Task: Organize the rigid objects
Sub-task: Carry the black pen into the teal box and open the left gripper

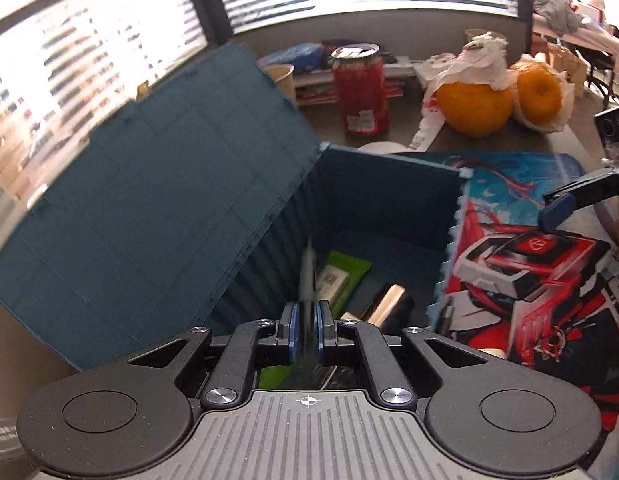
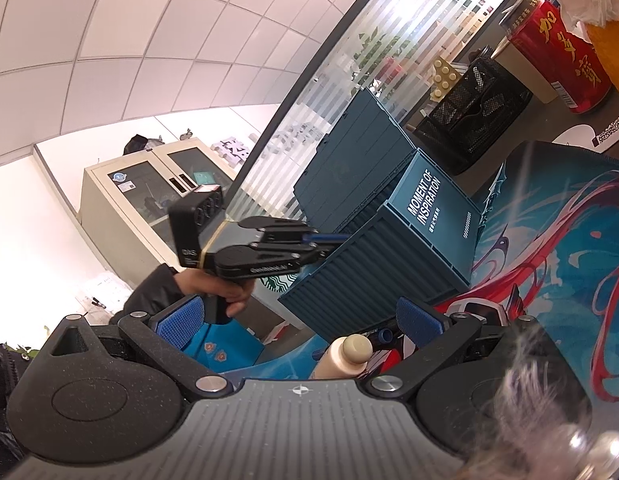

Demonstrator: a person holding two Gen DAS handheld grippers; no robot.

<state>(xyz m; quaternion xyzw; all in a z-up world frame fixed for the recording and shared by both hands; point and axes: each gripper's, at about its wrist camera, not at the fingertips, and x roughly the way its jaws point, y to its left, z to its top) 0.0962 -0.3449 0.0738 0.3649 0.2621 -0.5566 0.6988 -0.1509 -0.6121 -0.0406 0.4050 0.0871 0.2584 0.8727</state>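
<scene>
A teal container-style storage box stands open, its lid leaning back to the left. My left gripper is shut on a thin, blurred grey object held over the box's opening. Inside lie a green packet and a metallic cylinder. The box also shows in the right wrist view, with my left gripper at its top edge. My right gripper is open, with a beige bottle lying between its fingers, apart from the pads.
A printed desk mat lies right of the box. Behind it stand a red can, two oranges in plastic wrap and a paper cup. A black mesh holder stands beside the box.
</scene>
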